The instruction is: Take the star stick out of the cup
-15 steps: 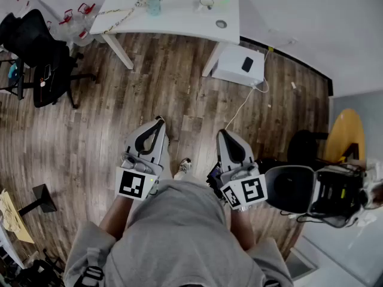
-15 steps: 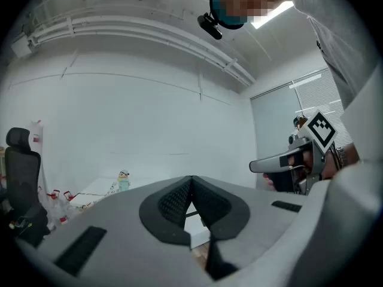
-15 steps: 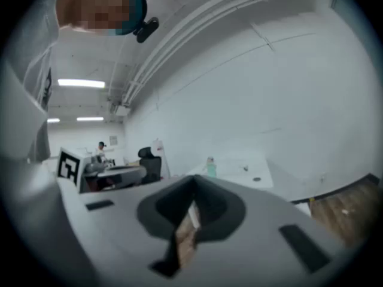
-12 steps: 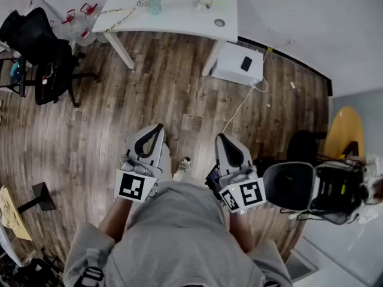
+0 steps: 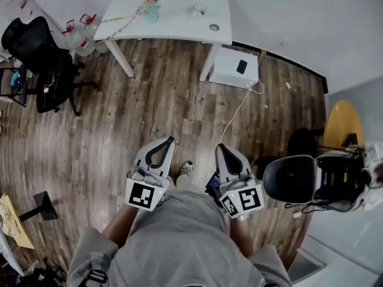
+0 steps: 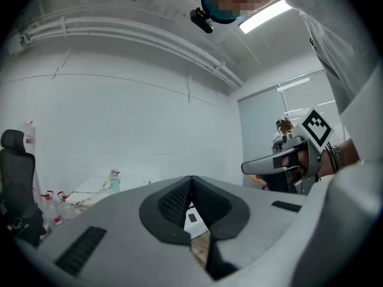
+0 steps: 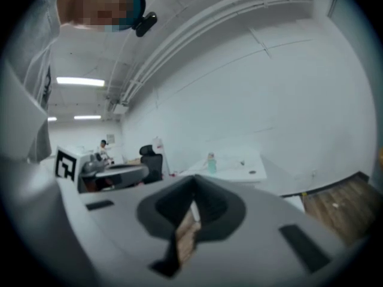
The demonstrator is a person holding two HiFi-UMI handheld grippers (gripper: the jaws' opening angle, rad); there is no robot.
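Your left gripper (image 5: 170,140) and right gripper (image 5: 220,146) are closed up, holding nothing. The cup (image 5: 198,8) sits far ahead on the table (image 5: 173,27), about midway between them.

The table (image 5: 173,26) stands far ahead, a cup (image 5: 199,9) on it, a chair (image 5: 42,58) to its left

white table (image 5: 173,23), brown wood-plank floor (image 5: 161,88)

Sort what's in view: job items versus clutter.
Job: left gripper, right gripper (both shut, empty); white table; teal container with something on top, too small to identify; small cup.
Clutter: black office chair; white box; floor cable.
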